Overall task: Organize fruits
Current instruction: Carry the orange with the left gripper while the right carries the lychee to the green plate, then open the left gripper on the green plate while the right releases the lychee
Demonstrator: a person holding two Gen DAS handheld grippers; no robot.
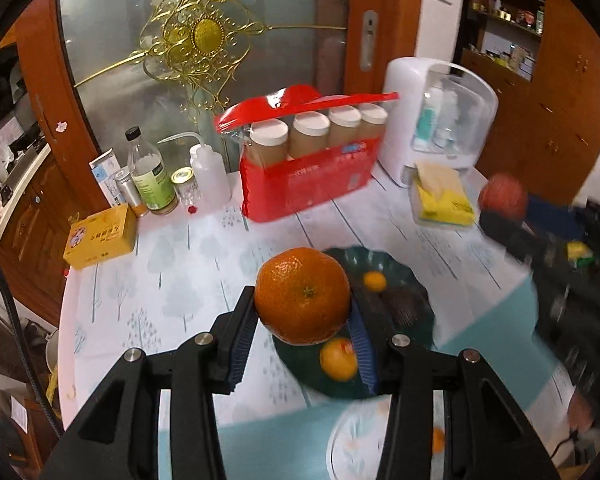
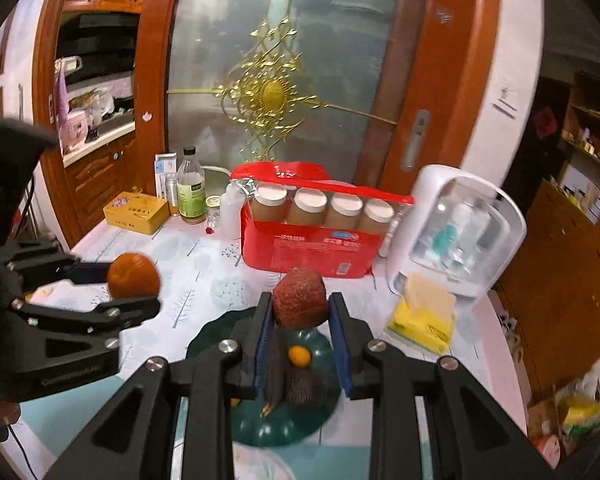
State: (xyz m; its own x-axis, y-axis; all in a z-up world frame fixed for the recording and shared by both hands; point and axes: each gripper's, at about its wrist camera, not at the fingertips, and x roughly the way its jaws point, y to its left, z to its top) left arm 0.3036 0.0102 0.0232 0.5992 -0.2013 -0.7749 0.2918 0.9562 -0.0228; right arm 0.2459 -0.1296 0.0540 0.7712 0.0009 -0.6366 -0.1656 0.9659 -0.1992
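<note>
Left gripper (image 1: pixel 305 312): jaws spread about as wide as the large orange (image 1: pixel 302 295), which is pinched between the blue pads and carried above the table (image 1: pixel 180 264), over the near-left rim of the plate.
Right gripper (image 2: pixel 299 307): jaws set a moderate width apart, clamping a reddish-brown fruit (image 2: pixel 299 298) at the fingertips, lifted above the plate.
Plate: one dark green scalloped plate (image 1: pixel 416 280), resting on the table between both grippers.
Plate contents: two small orange citrus fruits, one toward the far side (image 1: pixel 374 281) and one nearer (image 1: pixel 339 359); one dark spiky fruit (image 2: pixel 304 388).
Fruit count: one large orange, one reddish-brown fruit, two small citrus, one spiky fruit.
Second plate: one pale plate (image 1: pixel 348 436) at the near table edge, with a small orange item on it; blurred.
Background: one red carton (image 1: pixel 308 184) holding four white-capped jars, one yellow box (image 1: pixel 100 236), one tissue pack (image 1: pixel 444 200).
</note>
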